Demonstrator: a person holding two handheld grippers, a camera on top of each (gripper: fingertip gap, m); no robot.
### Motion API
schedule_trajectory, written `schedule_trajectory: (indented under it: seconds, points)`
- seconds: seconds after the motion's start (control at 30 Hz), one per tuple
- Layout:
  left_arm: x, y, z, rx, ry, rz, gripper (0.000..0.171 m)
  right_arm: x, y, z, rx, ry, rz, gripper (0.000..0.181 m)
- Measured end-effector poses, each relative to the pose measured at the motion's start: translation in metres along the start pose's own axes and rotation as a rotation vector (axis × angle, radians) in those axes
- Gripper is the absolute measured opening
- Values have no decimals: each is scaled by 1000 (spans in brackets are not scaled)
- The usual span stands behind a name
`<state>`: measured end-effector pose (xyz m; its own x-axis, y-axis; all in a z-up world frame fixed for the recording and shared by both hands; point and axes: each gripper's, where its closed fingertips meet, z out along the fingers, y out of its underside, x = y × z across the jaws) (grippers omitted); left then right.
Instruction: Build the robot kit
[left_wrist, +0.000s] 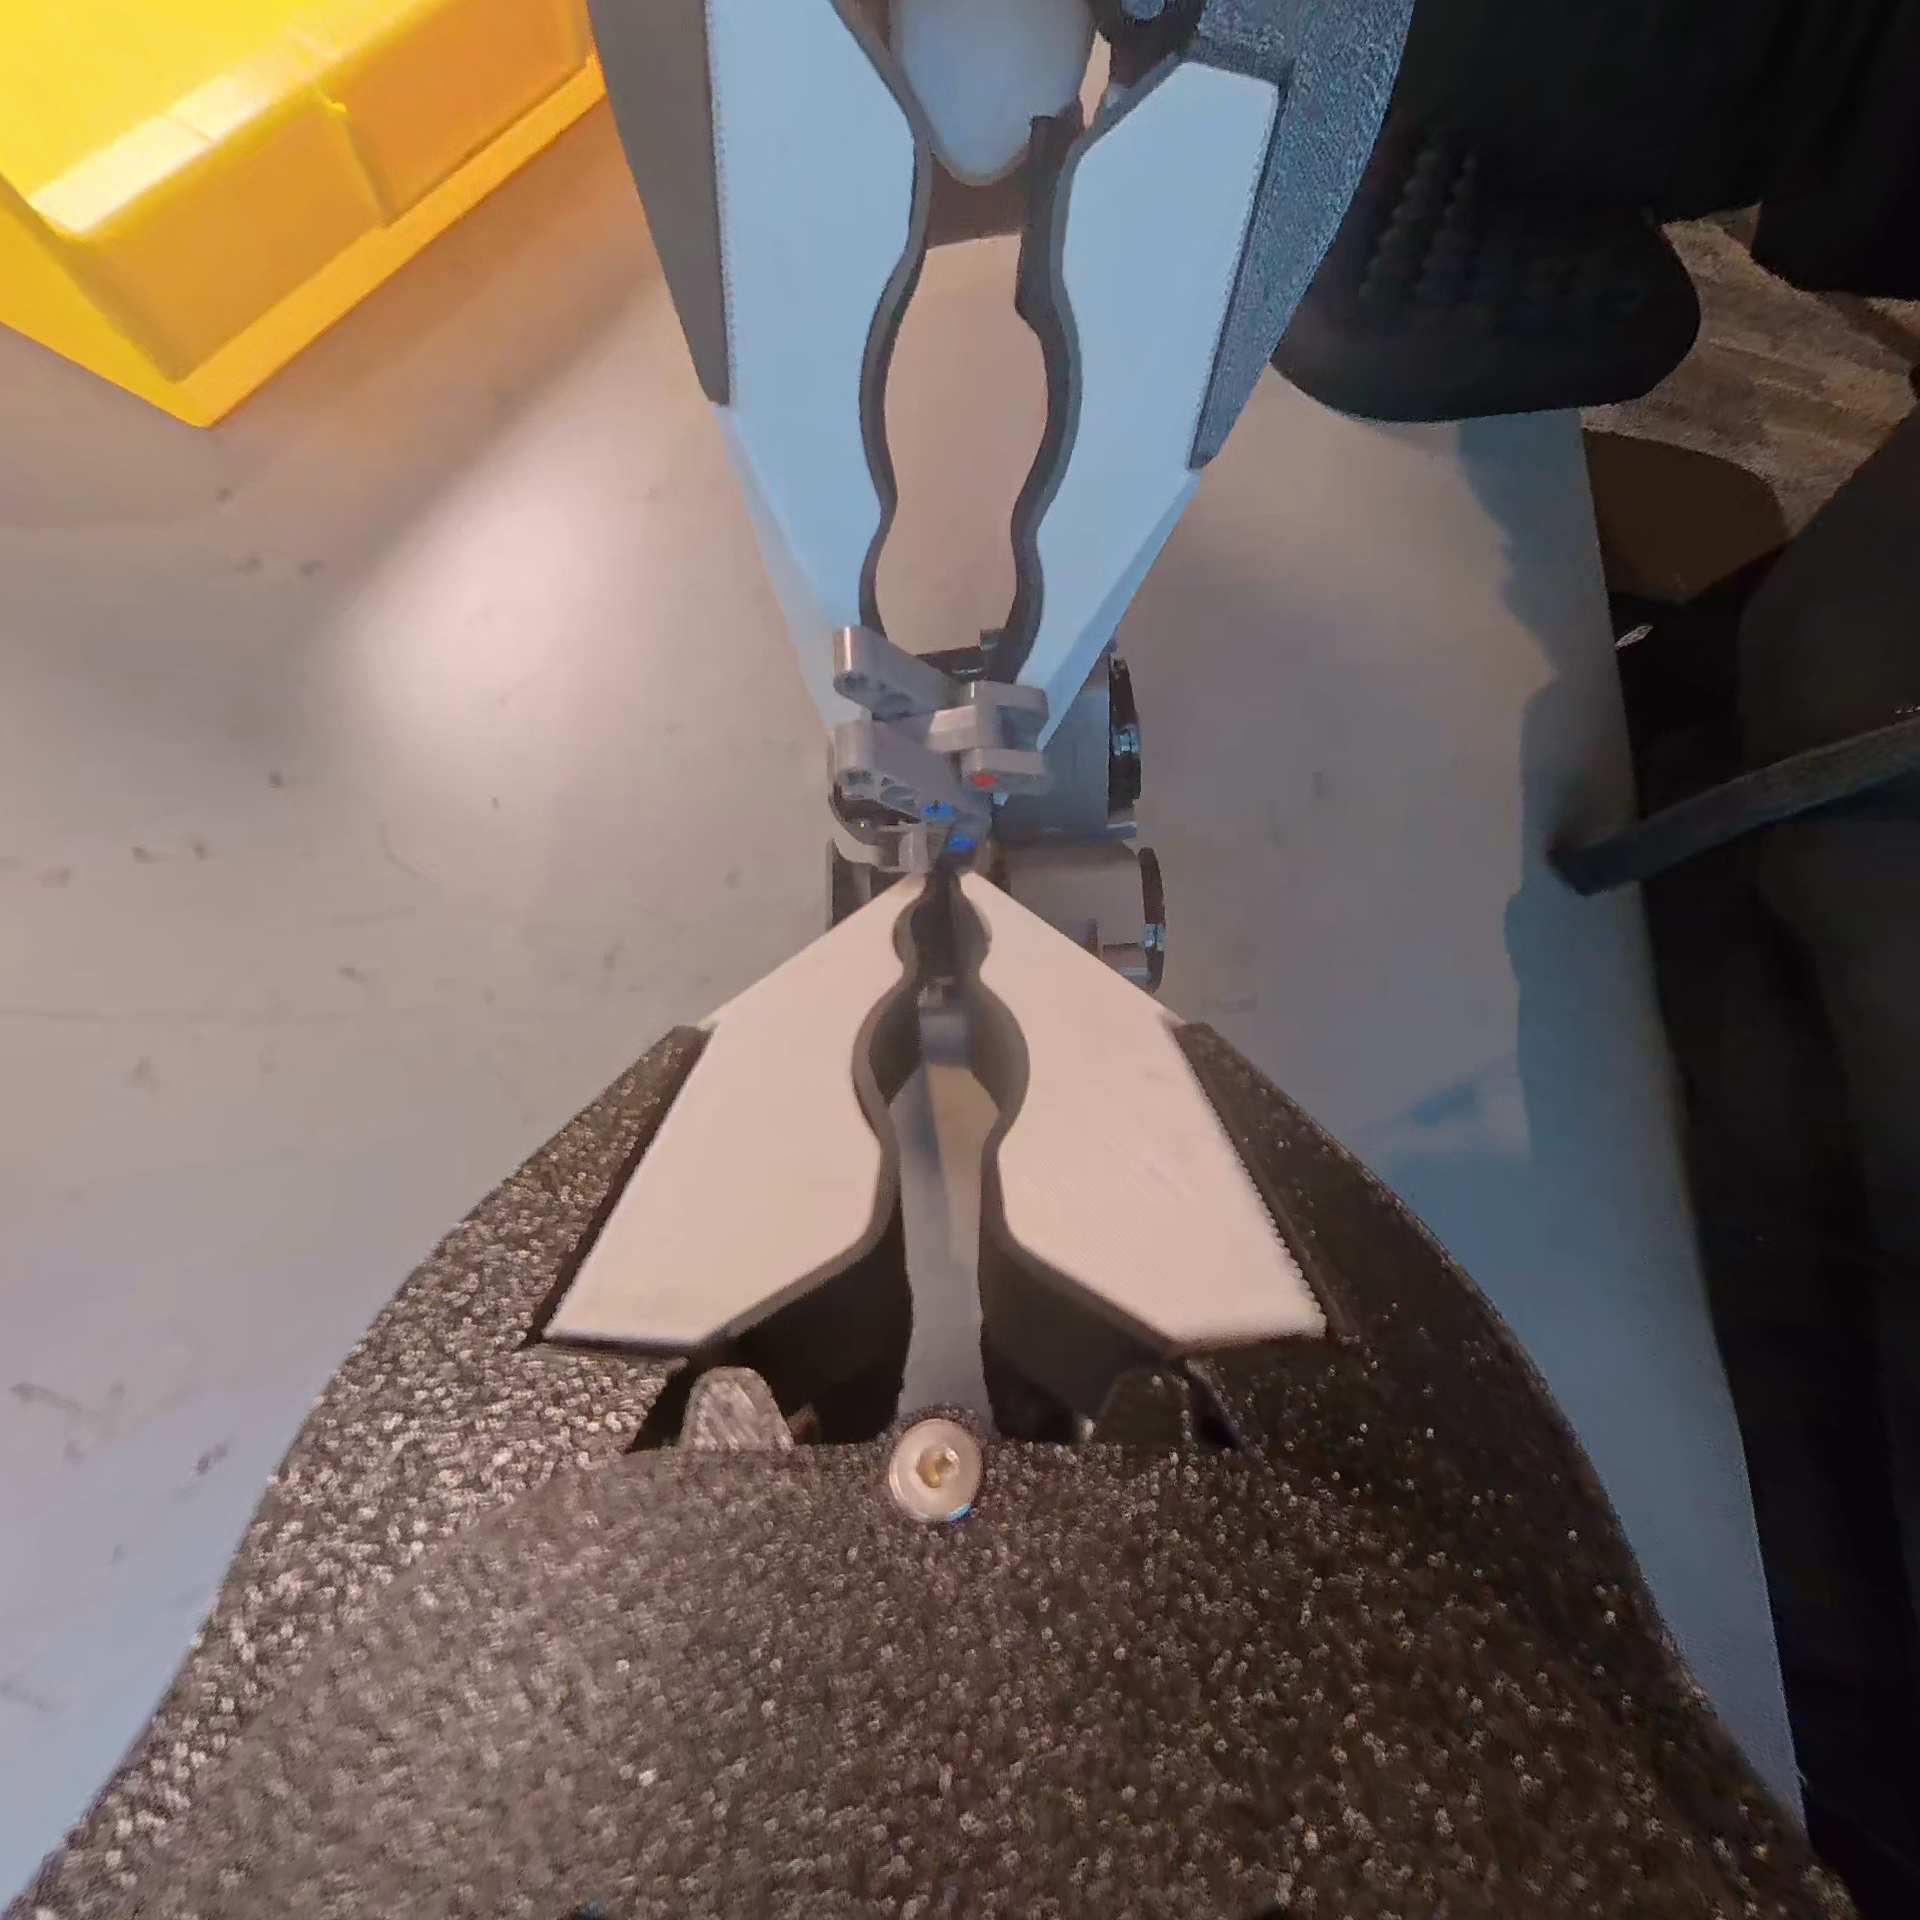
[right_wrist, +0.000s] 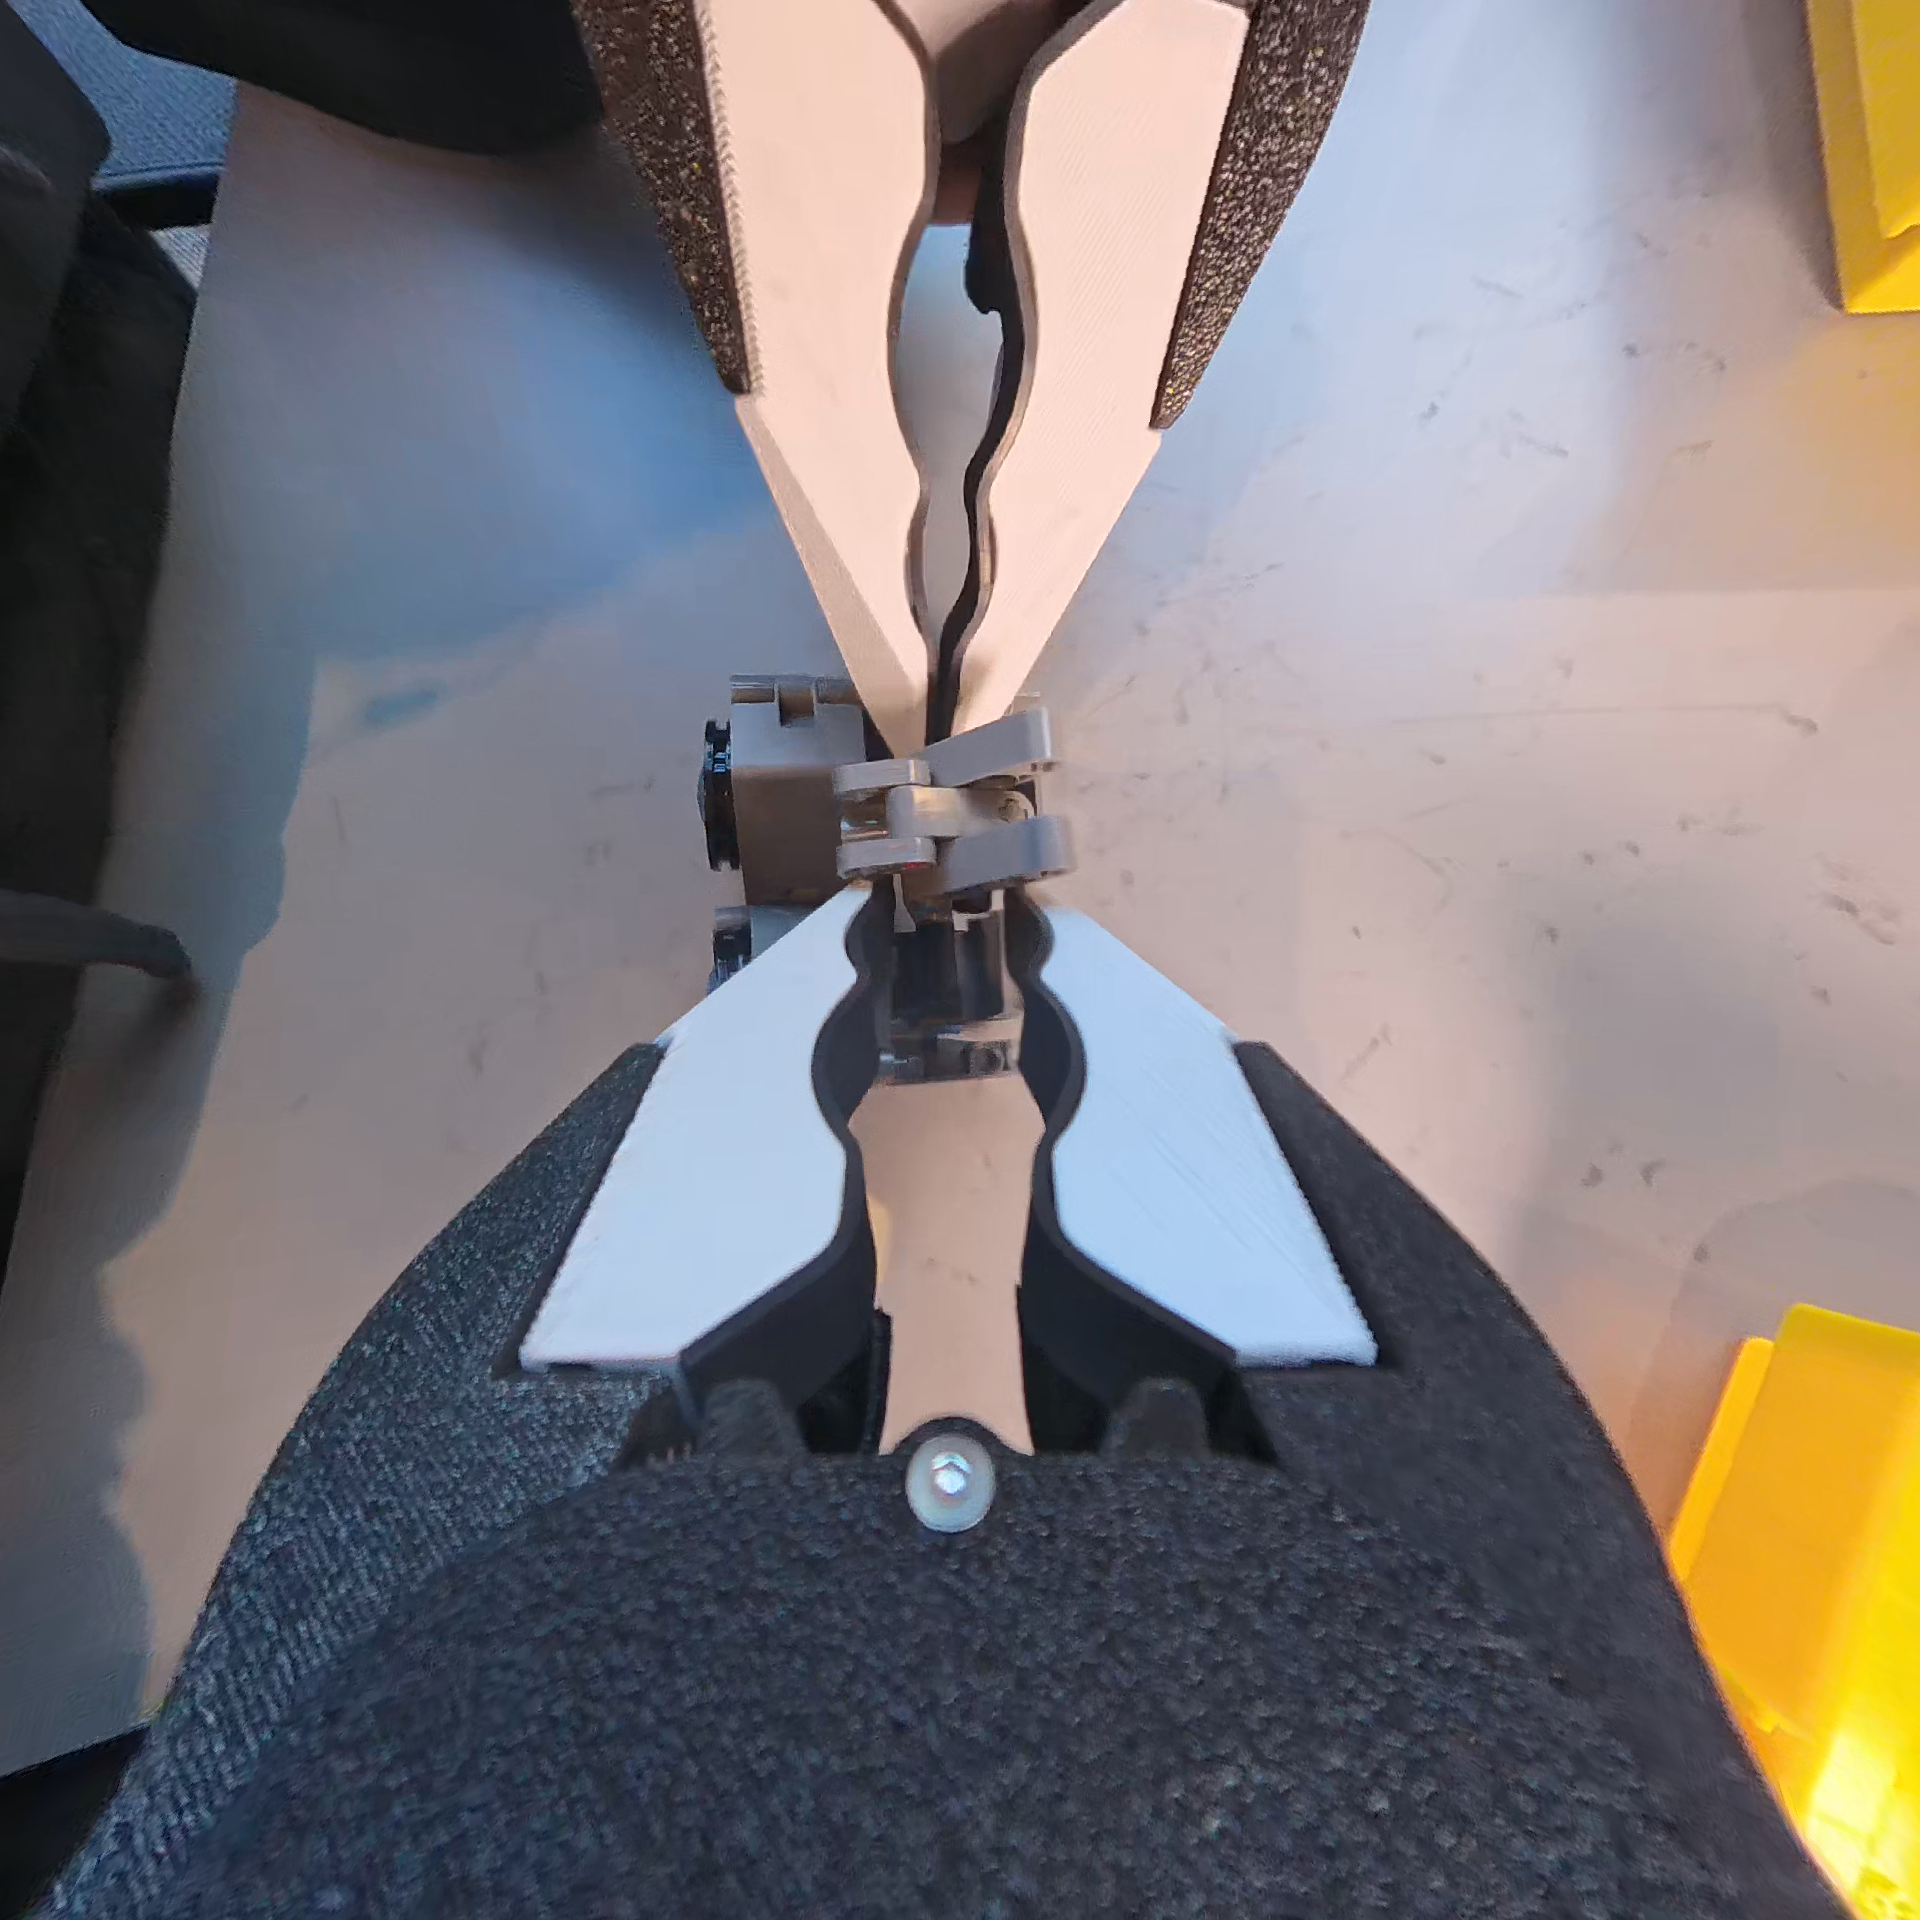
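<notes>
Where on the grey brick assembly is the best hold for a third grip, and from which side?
Probably the boxy grey block of the assembly, taken from its outer side with the black wheel. Its flat faces are bare, while the left gripper and right gripper crowd the thin link beams from both ends.

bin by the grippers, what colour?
Yellow. The bin shows best in the left wrist view, on the table at upper left.
</notes>
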<state>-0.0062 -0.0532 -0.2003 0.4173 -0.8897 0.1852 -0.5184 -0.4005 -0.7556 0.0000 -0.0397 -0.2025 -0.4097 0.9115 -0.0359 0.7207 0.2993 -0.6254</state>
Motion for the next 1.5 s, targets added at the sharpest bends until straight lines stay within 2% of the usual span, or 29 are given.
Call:
schedule_trajectory:
  seconds: [0.23, 0.4, 0.53, 0.67, 0.73, 0.8, 0.87, 1.0, 1.2, 1.5]
  points:
    - [-1, -2, 1, 27, 65, -84, 0, 1, -2, -6, 44, 8, -20, 20]
    - [-9, -6, -3, 69, 25, -125, 4, 6, -2, -6, 92, -19, 49, 15]
    - [-10, -10, -19, 127, 16, -168, 46, 6, 2, -7, 82, -28, 69, 15]
    - [4, 9, -5, 47, 47, -192, 85, 6, 2, -7, 68, -38, 89, 15]
    - [8, 16, 7, -5, 43, -180, 92, 7, 1, -7, 57, -40, 88, 15]
    - [9, 18, 15, -23, 35, -182, 89, 8, 0, -6, 40, -36, 94, 15]
    - [8, 18, 17, -26, 33, -185, 79, 10, 2, -5, 12, -28, 94, 15]
    - [8, 17, 18, -15, 8, -165, 79, 8, 7, -3, -40, -30, 70, 15]
    - [9, 17, 18, -12, -25, -93, 79, 4, 3, -3, 10, -90, 71, 15]
    - [10, 17, 18, 8, -17, -68, 79, 2, 2, -5, 126, -166, 135, 14]
